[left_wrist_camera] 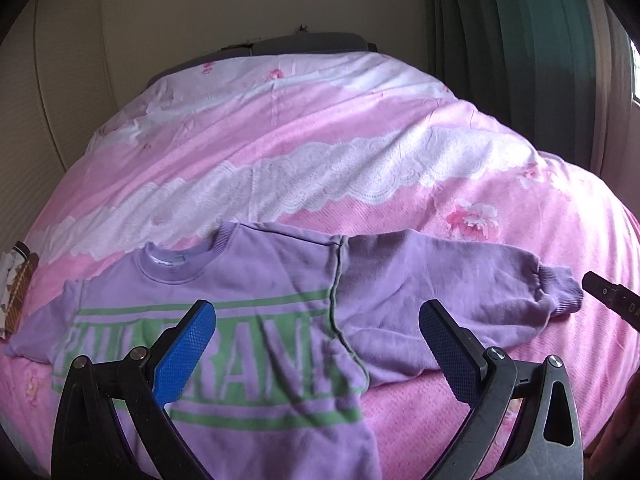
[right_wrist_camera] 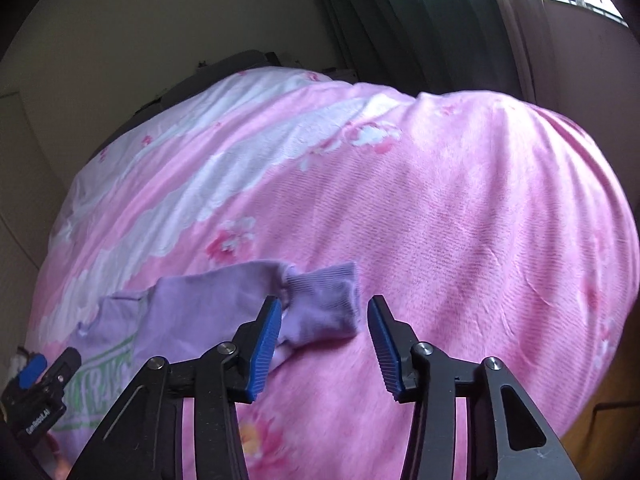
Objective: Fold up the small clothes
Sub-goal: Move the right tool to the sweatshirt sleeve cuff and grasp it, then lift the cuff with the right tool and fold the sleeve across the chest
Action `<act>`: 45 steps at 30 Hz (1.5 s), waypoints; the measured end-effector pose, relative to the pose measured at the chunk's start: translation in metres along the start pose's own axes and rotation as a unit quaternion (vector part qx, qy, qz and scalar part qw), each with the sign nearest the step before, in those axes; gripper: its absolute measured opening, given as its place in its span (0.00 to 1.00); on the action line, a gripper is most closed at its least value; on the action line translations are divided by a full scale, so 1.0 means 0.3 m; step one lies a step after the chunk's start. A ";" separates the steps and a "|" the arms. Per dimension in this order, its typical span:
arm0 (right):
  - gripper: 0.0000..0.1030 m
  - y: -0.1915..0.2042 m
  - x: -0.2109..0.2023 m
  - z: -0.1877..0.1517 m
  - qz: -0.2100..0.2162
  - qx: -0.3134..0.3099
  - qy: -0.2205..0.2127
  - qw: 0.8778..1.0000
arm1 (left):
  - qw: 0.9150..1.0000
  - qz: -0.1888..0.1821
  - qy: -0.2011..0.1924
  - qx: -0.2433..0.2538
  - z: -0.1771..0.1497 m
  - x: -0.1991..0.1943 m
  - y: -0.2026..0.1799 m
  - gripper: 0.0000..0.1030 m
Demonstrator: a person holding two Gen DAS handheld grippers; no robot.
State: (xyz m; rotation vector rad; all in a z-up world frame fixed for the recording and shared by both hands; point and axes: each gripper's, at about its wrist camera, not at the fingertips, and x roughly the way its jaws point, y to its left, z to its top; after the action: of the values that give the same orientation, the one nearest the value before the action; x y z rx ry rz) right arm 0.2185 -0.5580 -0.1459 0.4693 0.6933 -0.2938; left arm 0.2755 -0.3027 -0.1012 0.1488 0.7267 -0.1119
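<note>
Pink floral bedding [left_wrist_camera: 400,128] covered the bed, and on its near part lay the lilac sweatshirt [left_wrist_camera: 248,292], face up, green lettering showing, collar pointing toward the headboard. One sleeve [left_wrist_camera: 440,280] stretched flat toward my right, ending in a ribbed cuff [right_wrist_camera: 324,300]. My right fingers [right_wrist_camera: 324,344] stood part open astride that cuff, pads not yet pressing it; nothing was held. My left fingers [left_wrist_camera: 316,356] hung wide open and empty over the printed chest. Risks, as I judged them: closing too low could pinch the bedding along with the cuff and drag it; catching only the cuff's edge could let the sleeve slip mid-fold; with the body unpinned, a pull could skew the whole garment.
</note>
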 end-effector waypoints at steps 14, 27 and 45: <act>0.33 -0.059 0.222 -0.026 0.026 0.006 0.051 0.998 | 1.000 0.007 0.026 0.014 -0.031 0.103 -0.048 1.00; 0.08 0.039 0.037 0.011 0.026 -0.024 -0.006 0.999 | 1.000 0.011 0.005 -0.008 -0.023 -0.013 0.091 1.00; 0.07 0.846 -0.234 -0.077 0.089 -0.184 -0.078 0.976 | 0.988 0.086 -0.032 -0.123 -0.090 -0.275 0.819 1.00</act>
State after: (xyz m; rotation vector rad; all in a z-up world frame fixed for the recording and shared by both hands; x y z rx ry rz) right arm 0.2583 -0.3216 -0.0345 0.1494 0.5327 -0.0293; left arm 0.2342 -0.0522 -0.0423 -0.0271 0.6557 0.1374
